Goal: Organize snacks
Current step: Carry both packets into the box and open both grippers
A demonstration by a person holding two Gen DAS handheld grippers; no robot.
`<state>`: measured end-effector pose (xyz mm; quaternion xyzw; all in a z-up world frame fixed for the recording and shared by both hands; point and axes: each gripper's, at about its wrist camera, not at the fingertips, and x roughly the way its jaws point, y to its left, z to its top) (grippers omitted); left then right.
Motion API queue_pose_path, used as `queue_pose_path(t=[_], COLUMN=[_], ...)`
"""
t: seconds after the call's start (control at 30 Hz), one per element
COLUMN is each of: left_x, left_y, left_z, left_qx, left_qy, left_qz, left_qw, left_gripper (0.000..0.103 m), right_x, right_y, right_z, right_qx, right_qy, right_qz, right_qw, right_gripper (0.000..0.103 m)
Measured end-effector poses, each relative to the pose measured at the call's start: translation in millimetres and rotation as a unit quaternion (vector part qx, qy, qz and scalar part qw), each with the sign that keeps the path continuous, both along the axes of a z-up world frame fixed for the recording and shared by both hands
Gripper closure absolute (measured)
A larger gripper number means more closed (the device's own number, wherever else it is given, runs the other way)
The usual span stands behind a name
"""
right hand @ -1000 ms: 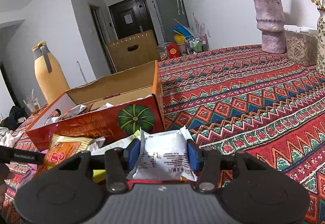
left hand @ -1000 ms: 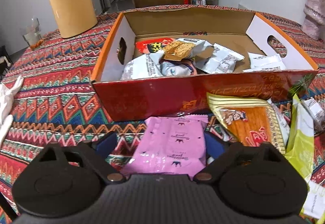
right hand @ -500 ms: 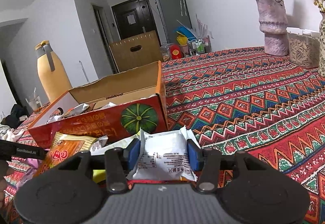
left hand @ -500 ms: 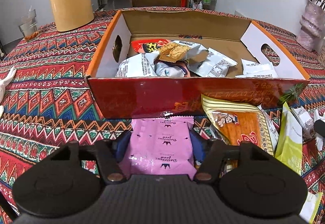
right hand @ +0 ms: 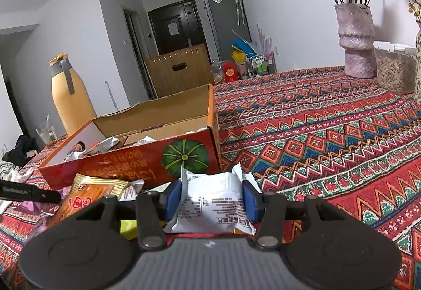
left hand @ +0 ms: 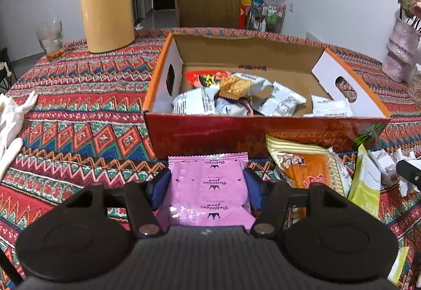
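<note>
Inside the box point(left hand: 265, 129), several packets already lay; left gripper point(left hand: 208, 188) had just clenched a pink pack point(left hand: 208, 184), right gripper point(right hand: 211, 199) grasped a white pack point(right hand: 210, 200), more loose at three o'clock.

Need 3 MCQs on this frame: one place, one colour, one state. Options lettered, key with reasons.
1. Where does the yellow thermos stand?
A. inside the box
B. on the table behind the cardboard box's left corner
C. on the floor

2. What colour is the packet in the left gripper?
A. pink
B. green
C. blue

3. What state is the right gripper in?
A. open, empty
B. shut, empty
C. shut on a white packet

Key: B, its base rests on the patterned cloth past the box; A, pink wrapper between the blue pads; C, both pads press the white wrapper's sides.
</note>
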<state>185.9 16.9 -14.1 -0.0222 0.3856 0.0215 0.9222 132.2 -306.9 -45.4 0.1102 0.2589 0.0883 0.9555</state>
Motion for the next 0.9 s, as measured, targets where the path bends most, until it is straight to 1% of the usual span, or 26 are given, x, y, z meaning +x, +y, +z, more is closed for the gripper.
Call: queue_pose_path(t=[0.17,0.47,0.7,0.9], left_x=[-4.0,-1.9,12.7,32.3], left_y=[4.8,5.4,1.8,-0.1], left_z=[13.7,44.6,65.6,73.8], left_qx=[-0.008,-0.016,-0.021,-0.019], left_qy=[-0.024,-0.07,-0.1,-0.113], left_qz=[0.009,0.011,0.011,0.017], left_qw=[0.9997,0.9974,0.9947,0.9933], left_gripper=[0.042,0.042,0.042,0.042], right_x=[-3.2,-3.3,15.7,45.1], right_y=[3.8,19.3,36.9,54.3], right_z=[9.8,41.0,68.7,85.8], right_qx=[-0.007,-0.029,-0.048,-0.066], right_qy=[-0.009,-0.043,-0.069,-0.081], right_qz=[-0.001,0.006,0.017,0.028], right_qw=[1.0,0.999,0.996,0.994], right_gripper=[0.055,0.055,0.055,0.055])
